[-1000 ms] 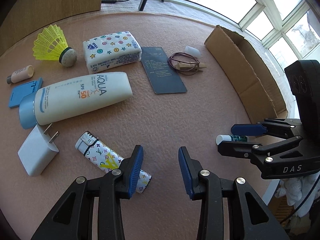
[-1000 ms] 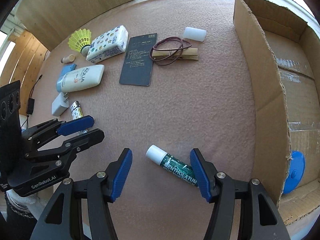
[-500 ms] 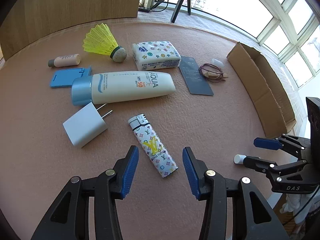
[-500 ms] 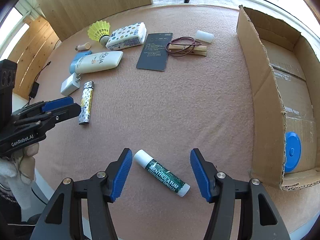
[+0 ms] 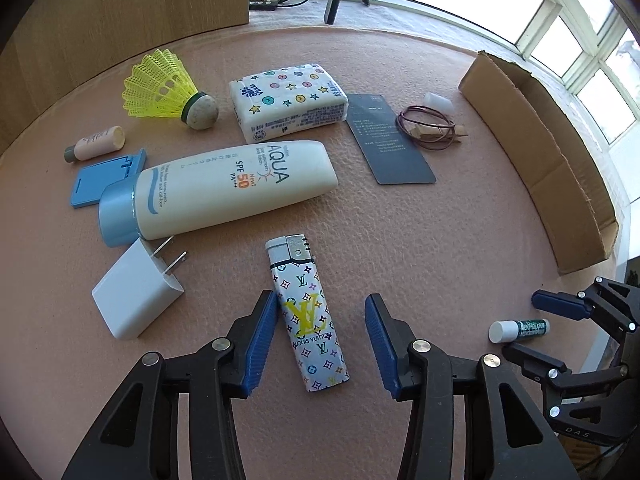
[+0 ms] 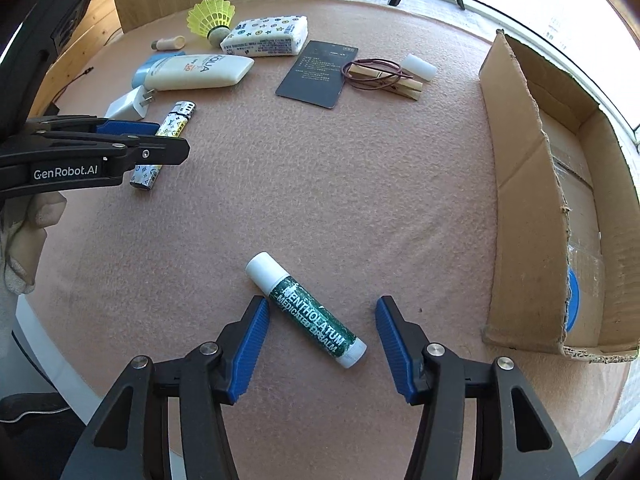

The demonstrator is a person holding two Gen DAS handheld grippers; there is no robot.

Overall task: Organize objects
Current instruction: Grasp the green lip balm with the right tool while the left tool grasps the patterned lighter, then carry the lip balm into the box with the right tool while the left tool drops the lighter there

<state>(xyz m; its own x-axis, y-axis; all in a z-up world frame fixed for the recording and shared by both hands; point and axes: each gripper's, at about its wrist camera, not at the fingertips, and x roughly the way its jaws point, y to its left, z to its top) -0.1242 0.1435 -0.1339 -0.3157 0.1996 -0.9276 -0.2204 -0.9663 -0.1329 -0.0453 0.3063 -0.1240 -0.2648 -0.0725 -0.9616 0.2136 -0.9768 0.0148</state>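
Note:
My left gripper (image 5: 320, 316) is open, its jaws on either side of a patterned lighter (image 5: 306, 314) that lies on the pink table. My right gripper (image 6: 322, 320) is open around a green Mentholatum lip balm stick (image 6: 308, 310) lying flat near the table's front edge. The lip balm also shows in the left wrist view (image 5: 518, 330), between the right gripper's fingers (image 5: 560, 306). The lighter shows in the right wrist view (image 6: 164, 144) behind the left gripper (image 6: 132, 136). A cardboard box (image 6: 520, 184) lies open at the right.
On the table lie a sunscreen bottle (image 5: 224, 192), white charger (image 5: 136, 296), tissue pack (image 5: 288, 102), yellow shuttlecock (image 5: 168, 90), dark card (image 5: 388, 140), clothespin with rubber band (image 5: 432, 128), small pink bottle (image 5: 96, 148) and blue holder (image 5: 104, 176). A blue lid (image 6: 572, 304) lies in the box.
My left gripper has swung left and lined up over the lighter, which now lies between its jaws. My right gripper has drawn closer to the lip balm. Both stayed open.

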